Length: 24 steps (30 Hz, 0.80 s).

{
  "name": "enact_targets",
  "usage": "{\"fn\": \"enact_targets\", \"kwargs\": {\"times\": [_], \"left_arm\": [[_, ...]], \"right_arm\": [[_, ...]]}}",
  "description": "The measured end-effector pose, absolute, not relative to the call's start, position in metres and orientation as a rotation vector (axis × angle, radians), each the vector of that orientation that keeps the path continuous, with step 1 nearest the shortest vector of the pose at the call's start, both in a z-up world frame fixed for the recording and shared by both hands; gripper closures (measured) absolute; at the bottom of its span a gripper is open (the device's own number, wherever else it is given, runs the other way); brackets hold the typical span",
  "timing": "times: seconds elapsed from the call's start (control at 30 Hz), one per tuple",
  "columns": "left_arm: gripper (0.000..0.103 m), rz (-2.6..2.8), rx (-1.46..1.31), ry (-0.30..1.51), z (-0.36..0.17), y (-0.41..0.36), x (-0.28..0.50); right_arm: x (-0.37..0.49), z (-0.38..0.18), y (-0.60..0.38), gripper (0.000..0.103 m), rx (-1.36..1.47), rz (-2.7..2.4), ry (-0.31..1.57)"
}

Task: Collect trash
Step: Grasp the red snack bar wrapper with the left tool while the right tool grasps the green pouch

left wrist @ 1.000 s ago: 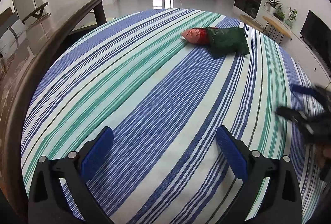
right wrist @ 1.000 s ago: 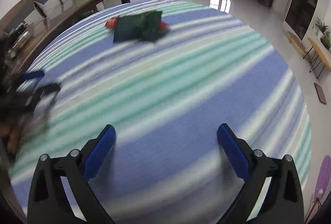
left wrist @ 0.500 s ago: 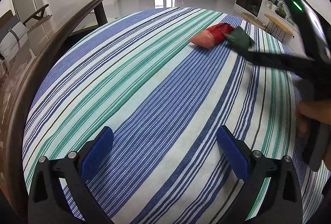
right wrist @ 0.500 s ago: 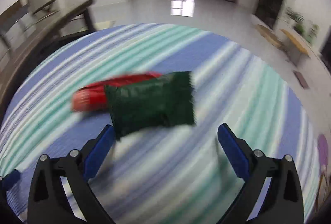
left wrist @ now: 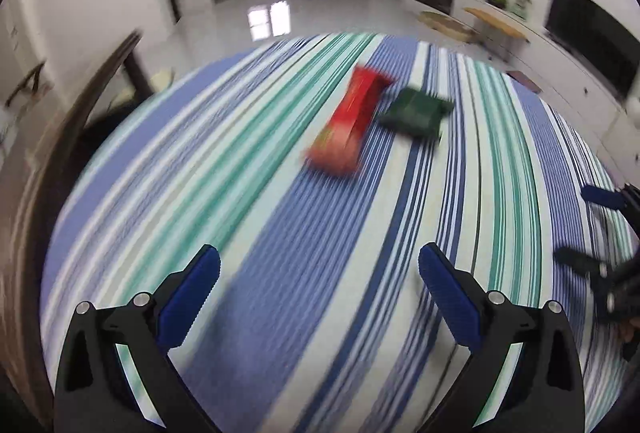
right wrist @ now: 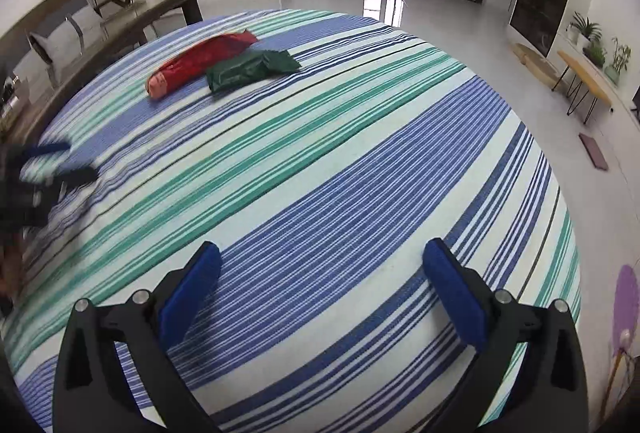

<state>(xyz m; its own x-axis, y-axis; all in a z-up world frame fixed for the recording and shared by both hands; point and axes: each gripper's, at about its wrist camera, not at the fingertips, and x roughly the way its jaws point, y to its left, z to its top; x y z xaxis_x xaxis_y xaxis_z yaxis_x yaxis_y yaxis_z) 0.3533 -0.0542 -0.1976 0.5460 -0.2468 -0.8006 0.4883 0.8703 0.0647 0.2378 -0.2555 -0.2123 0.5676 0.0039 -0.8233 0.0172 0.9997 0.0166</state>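
A table draped in a blue, green and white striped cloth (right wrist: 360, 161) fills both views. Toward its far edge lie two wrappers: a long red packet (right wrist: 200, 59) and a smaller dark green packet (right wrist: 250, 69), side by side and touching at their far ends. The left gripper (left wrist: 320, 269) and right gripper (right wrist: 322, 265) both hover above the cloth near the table's near edge, well apart from the packets, each with its blue-padded fingers spread wide and empty

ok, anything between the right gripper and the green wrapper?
No. In the right wrist view only bare striped cloth lies between the right gripper and the green wrapper.
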Motion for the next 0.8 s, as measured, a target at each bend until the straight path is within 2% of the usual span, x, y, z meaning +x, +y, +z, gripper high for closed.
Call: {"fn": "enact_targets", "kwargs": {"times": [0.17,0.2,0.27,0.4,0.6,0.8], "left_arm": [[0.004,-0.493,0.388,0.852,-0.195,-0.087,0.385],[0.007,-0.493,0.402,0.851,-0.196,-0.09,0.389],[0.023,-0.499,0.427,0.874,-0.202,-0.095,0.4],[0.074,-0.521,0.371,0.917,-0.205,-0.095,0.409],[0.075,-0.408,0.168,0.968,-0.202,-0.057,0.376],[0.074,-0.335,0.169,0.994,-0.196,-0.023,0.312]], "right_arm": [[0.239,-0.212,-0.25,0.005,0.02,-0.009,0.967],[0.24,-0.212,-0.25,0.005,0.019,-0.01,0.967],[0.238,-0.212,-0.25,0.005,0.016,-0.013,0.968],[0.24,-0.214,-0.252,0.005,0.019,-0.013,0.967],[0.237,-0.214,-0.253,0.005,0.019,-0.013,0.966],[0.237,-0.214,-0.252,0.005,0.018,-0.015,0.965]]}}
